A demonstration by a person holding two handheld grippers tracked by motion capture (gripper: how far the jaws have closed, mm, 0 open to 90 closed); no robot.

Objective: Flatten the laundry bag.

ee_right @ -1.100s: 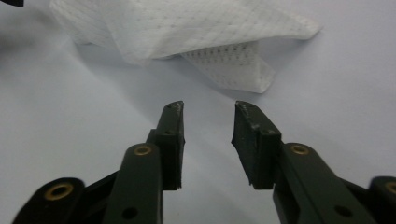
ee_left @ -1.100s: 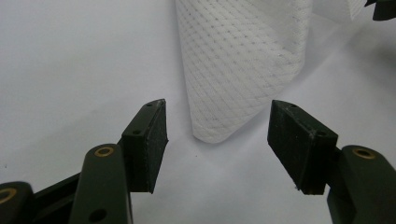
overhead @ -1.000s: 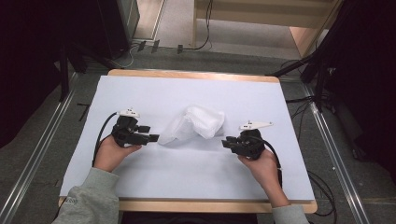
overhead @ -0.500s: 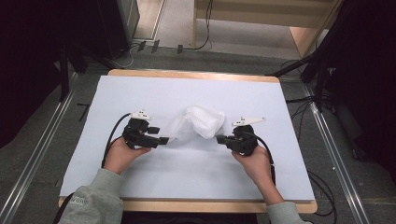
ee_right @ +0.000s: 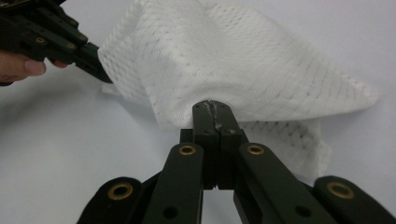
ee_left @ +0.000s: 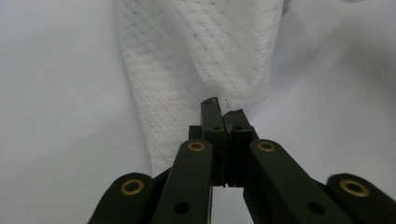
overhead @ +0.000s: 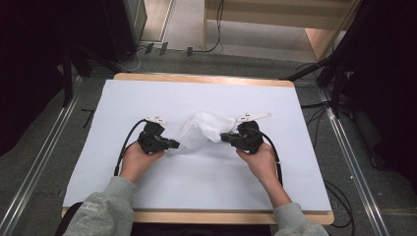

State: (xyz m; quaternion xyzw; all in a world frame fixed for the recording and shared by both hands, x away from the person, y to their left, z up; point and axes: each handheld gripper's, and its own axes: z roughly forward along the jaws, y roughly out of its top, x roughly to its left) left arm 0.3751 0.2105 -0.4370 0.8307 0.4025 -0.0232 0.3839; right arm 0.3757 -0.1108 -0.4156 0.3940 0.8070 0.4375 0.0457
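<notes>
White mesh cloth lies crumpled near the middle of the bench, stretched a little between the two grippers; the risk, as I judge it, is that each pinch is only on a thin edge, so a pull apart that is too quick or uneven could slip the fabric out of one side and let it fall back in a heap; the open weave could also snag on a jaw tip and drag rather than spread. Left gripper has just been closing; its jaws are now pressed together on a gathered corner at the cloth's left, near end; the right gripper view shows that same pinch from afar. Right gripper has its jaws fully together too, nipping a fold at the cloth's right edge; both hands rest low over the bench.
</notes>
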